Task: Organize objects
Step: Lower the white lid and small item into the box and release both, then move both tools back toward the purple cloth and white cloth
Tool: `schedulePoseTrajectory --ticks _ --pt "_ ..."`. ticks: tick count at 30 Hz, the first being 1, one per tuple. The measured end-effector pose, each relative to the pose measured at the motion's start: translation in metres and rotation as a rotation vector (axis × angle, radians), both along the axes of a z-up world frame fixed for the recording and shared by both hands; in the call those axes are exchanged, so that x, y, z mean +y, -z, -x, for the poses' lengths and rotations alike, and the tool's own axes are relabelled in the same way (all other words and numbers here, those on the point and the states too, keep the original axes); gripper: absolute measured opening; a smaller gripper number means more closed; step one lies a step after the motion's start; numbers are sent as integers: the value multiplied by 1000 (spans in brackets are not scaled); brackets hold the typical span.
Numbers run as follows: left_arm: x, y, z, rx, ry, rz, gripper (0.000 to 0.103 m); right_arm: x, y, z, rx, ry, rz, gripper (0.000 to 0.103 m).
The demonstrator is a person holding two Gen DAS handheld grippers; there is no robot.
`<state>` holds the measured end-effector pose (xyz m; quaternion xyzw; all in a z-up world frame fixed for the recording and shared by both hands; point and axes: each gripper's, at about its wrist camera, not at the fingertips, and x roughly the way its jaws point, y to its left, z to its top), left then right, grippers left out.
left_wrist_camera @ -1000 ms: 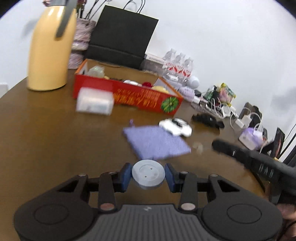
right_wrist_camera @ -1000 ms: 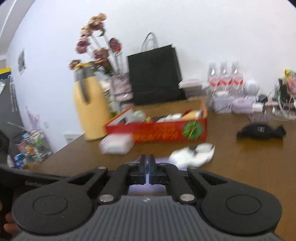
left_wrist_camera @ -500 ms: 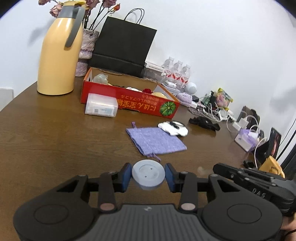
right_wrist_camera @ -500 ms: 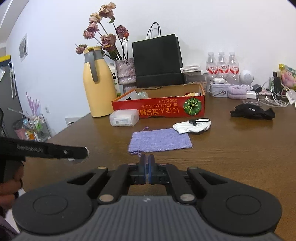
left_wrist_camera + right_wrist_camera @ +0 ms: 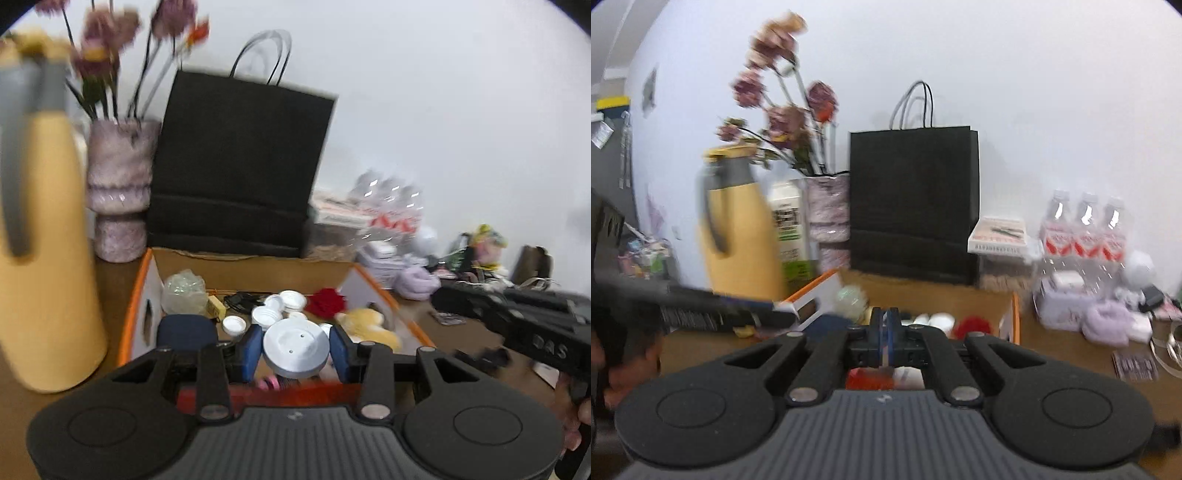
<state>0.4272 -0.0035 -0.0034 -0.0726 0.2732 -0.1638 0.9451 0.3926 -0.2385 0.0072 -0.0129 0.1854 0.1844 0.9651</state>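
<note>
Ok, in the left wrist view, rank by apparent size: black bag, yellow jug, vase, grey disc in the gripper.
1. Black bag and yellow jug: alike. The jug is nearer and cut off by the frame edge, so no ranking.
2. Vase.
3. Grey disc, smallest though nearest, held in the left gripper.

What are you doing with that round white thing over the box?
A person is tidying a table with a gripper in each hand. The left gripper is shut on a round white lid and holds it over the orange box, which already has small white caps, a red flower and other bits inside. The lid has not been let go yet. The right gripper is shut with nothing in it, also near the box.
</note>
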Motion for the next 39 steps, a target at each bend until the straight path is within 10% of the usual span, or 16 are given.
schedulePoseTrajectory --ticks 5,8,13,20,24,29,33,39 --pt "-4 49 -73 142 -12 58 41 29 43 -118 156 46 8 4" --pt "0 68 -86 154 -72 49 67 33 79 -156 230 105 22 12" --pt "14 61 -91 172 -91 90 75 -1 101 -161 288 131 -148 31" --pt "9 37 -72 114 -90 14 78 -6 81 -153 273 152 -134 40" --pt "7 19 -44 93 -110 -5 81 -2 59 -129 249 145 -46 55" --pt "2 -2 19 33 -149 -105 90 0 34 -72 200 137 43 99" --pt "-1 -1 104 -18 -171 -193 91 -2 24 10 153 146 51 103" --pt "8 12 247 -17 -102 -115 97 -9 40 168 134 162 24 103"
